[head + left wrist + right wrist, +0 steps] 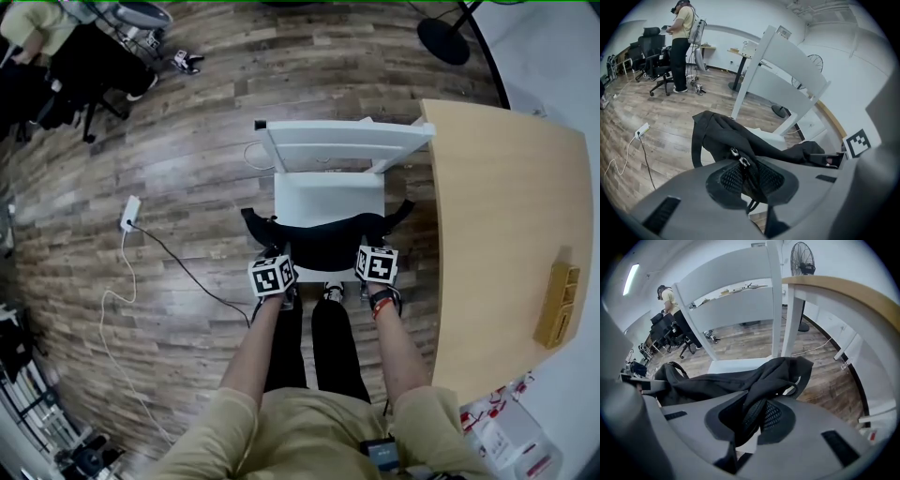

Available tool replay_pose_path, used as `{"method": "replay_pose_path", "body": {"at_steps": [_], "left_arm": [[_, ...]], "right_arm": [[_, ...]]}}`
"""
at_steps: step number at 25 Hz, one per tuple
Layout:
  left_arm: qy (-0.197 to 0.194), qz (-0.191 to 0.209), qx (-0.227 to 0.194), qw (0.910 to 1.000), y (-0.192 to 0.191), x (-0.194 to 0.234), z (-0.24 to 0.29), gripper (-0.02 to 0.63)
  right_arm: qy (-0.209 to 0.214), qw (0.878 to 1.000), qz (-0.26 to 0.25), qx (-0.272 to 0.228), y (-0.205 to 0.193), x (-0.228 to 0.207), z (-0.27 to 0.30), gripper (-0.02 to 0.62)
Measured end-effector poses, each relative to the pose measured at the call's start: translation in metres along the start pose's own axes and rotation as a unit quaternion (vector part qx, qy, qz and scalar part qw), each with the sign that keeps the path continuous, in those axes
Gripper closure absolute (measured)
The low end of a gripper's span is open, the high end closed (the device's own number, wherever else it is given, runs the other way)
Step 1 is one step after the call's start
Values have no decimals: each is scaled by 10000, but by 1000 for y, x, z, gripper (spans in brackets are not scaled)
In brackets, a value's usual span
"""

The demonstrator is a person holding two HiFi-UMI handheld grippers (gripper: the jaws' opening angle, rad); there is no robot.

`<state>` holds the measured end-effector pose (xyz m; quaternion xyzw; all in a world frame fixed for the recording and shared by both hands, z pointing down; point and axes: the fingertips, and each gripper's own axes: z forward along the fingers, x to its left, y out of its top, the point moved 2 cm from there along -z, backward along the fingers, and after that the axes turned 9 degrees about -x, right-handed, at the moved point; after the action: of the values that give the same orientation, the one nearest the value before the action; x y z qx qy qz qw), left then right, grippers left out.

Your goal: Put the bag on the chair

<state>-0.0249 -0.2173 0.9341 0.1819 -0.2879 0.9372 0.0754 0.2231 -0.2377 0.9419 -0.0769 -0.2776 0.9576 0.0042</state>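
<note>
The bag (323, 239) appears to rest across the front of the chair (328, 192) seat beside the desk (506, 234), with the left gripper (743, 176) and right gripper (757, 420) jaws both pinched narrow on its fabric, so only letting go looks outstanding

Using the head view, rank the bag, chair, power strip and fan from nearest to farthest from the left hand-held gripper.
1. The bag: pinched in the left hand-held gripper, just ahead of it.
2. The chair: directly ahead, its seat under the bag.
3. The power strip: on the floor, off to the left.
4. The fan: far ahead and to the right, beyond the chair.
</note>
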Motion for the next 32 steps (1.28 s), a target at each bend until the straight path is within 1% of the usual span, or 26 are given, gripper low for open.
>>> {"method": "replay_pose_path", "body": {"at_steps": [3, 6, 10, 12, 16, 19, 23, 25, 26, 28, 29, 30, 31, 32], "left_arm": [[-52, -9, -32, 10000, 8, 9, 25, 548], [-188, 71, -73, 9998, 21, 11, 48, 548], [-337, 427, -157, 9984, 27, 14, 70, 540], [-401, 545, -231, 9974, 28, 17, 80, 534], [-482, 535, -321, 9969, 32, 27, 94, 526], [-548, 551, -334, 9964, 36, 32, 106, 515], [-592, 690, -316, 9954, 39, 36, 115, 503], [-571, 750, -360, 9949, 39, 38, 117, 495], [-564, 708, -411, 9950, 40, 40, 118, 488], [-583, 509, -573, 9953, 43, 42, 119, 460], [-607, 401, -653, 9952, 45, 43, 119, 422], [-627, 312, -694, 9951, 45, 44, 117, 266], [-627, 249, -694, 9953, 44, 45, 115, 247], [-609, 221, -671, 9956, 43, 45, 112, 242]], "right_arm": [[-43, 10000, -65, -22, 5, -2, 22, 547], [-45, 9999, -118, -42, 16, -8, 44, 537], [-59, 9999, -94, -13, 19, -16, 70, 526], [-35, 10000, -38, -79, 21, -19, 79, 520], [111, 9997, 120, -192, 27, -20, 95, 509], [128, 9993, 186, -284, 35, -22, 104, 493], [175, 9973, 583, -401, 37, -26, 112, 474], [204, 9967, 651, -436, 37, -28, 114, 466], [214, 9967, 638, -455, 38, -28, 115, 462], [205, 9969, 570, -510, 39, -28, 115, 452], [184, 9970, 536, -532, 38, -28, 115, 443], [158, 9971, 517, -541, 37, -28, 113, 434], [133, 9971, 519, -539, 36, -28, 111, 425], [114, 9971, 541, -527, 35, -28, 108, 411]]}}
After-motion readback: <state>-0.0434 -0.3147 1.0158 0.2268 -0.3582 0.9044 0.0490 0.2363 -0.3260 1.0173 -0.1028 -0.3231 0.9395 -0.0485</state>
